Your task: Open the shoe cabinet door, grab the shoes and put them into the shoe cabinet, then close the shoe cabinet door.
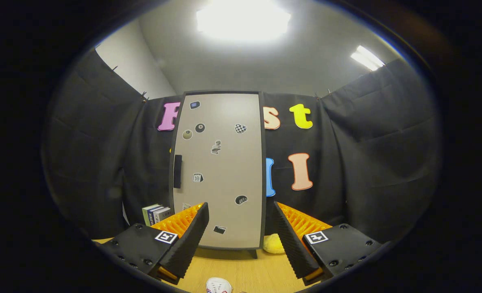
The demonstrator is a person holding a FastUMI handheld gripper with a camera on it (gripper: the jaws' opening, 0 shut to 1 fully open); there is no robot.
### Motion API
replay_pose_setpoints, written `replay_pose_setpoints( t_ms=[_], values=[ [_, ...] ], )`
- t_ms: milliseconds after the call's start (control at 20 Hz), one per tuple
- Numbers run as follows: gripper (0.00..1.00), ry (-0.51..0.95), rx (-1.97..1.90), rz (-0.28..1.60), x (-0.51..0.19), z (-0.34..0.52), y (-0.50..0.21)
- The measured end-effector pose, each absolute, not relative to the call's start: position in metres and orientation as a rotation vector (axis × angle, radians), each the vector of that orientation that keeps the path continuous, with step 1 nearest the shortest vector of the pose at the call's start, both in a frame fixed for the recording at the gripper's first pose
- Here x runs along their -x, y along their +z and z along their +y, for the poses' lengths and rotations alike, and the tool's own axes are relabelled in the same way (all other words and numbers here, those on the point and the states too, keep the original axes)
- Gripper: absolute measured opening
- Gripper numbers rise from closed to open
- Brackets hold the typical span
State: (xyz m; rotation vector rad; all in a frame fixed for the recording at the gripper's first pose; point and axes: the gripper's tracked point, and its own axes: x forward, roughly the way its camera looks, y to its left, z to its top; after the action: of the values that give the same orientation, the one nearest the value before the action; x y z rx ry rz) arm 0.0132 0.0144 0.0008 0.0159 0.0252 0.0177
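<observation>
Tool (241, 219) fingers apart, empty, before closed shoe cabinet door (218, 171); shoe (219, 285) below.

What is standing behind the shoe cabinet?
The shoe cabinet has black booth cloth behind it. Its closed door hides the inside. Books and a yellow thing flank it. The gripper is open.

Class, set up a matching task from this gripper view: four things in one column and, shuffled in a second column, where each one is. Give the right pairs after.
Things:
1. cabinet door handle
2. books
3. yellow plush toy
4. white shoe

Places:
A. on the table, near the gripper, between its open jaws
B. on the closed door's left edge
C. at the cabinet's foot, right corner, by the right jaw
D. upright, left of the cabinet, beyond the left jaw

Pairs: 1-B, 2-D, 3-C, 4-A
</observation>
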Motion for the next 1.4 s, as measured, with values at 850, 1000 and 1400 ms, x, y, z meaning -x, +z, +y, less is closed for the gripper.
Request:
replay_pose_setpoints(
  t_ms=[850, 1000, 1400],
  values=[
    [0.98, 0.240, -0.033, 0.000, -0.172, 0.141, 0.029],
    [0.98, 0.274, -0.023, -0.014, -0.197, 0.165, 0.033],
    [0.98, 0.342, 0.033, 0.028, -0.251, 0.230, 0.012]
  ],
)
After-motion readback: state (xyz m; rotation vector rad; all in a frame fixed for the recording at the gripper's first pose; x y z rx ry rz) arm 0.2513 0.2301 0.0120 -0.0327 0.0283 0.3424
